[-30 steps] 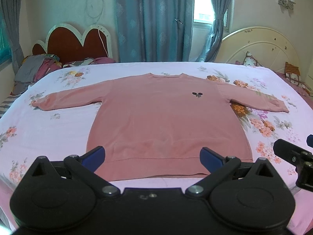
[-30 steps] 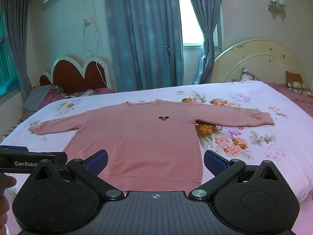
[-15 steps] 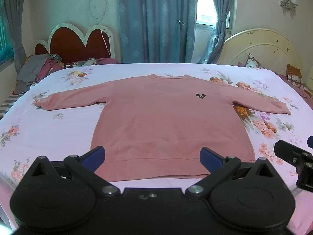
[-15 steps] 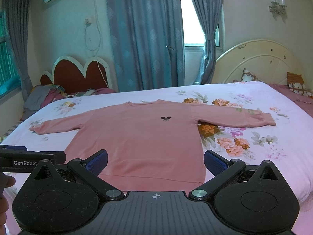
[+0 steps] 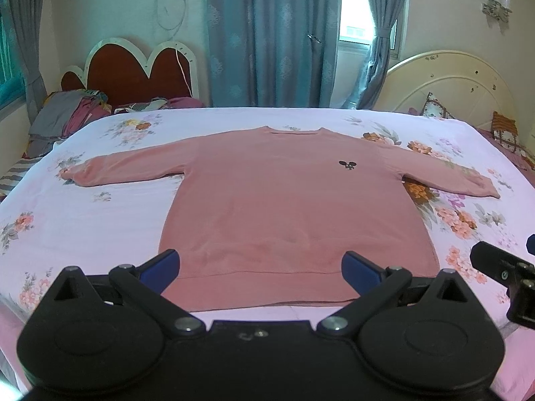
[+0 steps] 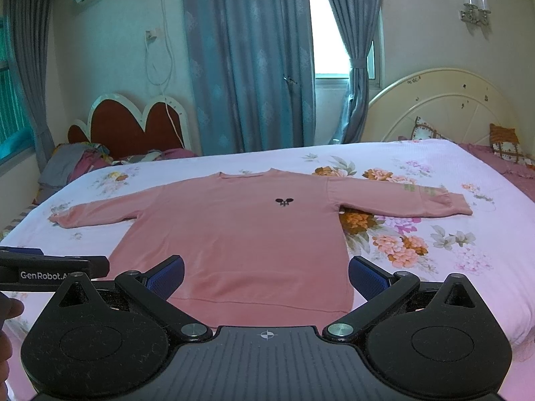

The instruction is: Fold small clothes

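A: How far is the folding judged to be?

B: Not begun. On the bed [image 5: 100, 220] the pink sweatshirt [image 5: 294, 207] is spread flat, sleeves out.

A: And the grippers?

B: The left gripper [image 5: 260, 267] and right gripper [image 6: 265, 275] are held wide open, empty, near the hem.

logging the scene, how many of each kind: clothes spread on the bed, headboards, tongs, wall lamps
pink sweatshirt spread flat on the floral sheet: 1
headboards: 2, red heart-shaped, cream arched
tongs: 2, left tongs, right tongs, both open
wall lamps: 1
total: 6
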{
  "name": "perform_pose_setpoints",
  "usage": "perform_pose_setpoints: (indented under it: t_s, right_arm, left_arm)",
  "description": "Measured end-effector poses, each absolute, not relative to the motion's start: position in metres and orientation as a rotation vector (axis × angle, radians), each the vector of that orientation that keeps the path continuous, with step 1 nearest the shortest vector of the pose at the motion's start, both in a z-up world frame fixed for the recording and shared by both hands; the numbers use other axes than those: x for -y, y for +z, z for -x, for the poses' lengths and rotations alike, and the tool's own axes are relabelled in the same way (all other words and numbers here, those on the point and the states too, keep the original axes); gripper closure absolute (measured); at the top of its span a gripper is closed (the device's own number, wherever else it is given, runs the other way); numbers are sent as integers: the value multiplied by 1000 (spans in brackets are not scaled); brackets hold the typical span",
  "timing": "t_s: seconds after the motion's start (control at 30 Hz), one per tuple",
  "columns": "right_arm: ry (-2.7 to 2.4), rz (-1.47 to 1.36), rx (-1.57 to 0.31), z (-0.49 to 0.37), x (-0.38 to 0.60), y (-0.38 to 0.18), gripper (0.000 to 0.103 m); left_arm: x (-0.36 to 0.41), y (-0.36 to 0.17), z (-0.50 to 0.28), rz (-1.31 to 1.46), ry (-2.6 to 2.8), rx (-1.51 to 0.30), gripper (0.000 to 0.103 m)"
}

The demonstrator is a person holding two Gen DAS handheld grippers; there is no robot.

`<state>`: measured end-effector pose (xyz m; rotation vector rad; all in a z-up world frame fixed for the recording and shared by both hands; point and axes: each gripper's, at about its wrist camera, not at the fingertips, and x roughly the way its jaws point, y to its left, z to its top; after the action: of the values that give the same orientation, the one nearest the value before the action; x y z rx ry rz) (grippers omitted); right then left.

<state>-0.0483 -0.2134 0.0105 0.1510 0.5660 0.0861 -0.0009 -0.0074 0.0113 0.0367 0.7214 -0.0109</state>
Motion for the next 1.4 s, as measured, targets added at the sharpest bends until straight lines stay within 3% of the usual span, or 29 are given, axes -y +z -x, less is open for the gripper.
perform_pose_setpoints:
  t_s: [0.73,1.4]
  right_arm:
    - [66,-148,-588,21,202,1,0]
    - [-25,-198,-621,-49,200,-28,0]
  left_arm:
    - [-5,3,-27,-46,-5,-742,0]
    - [-19,-20,-100,-76,-30,-791,0]
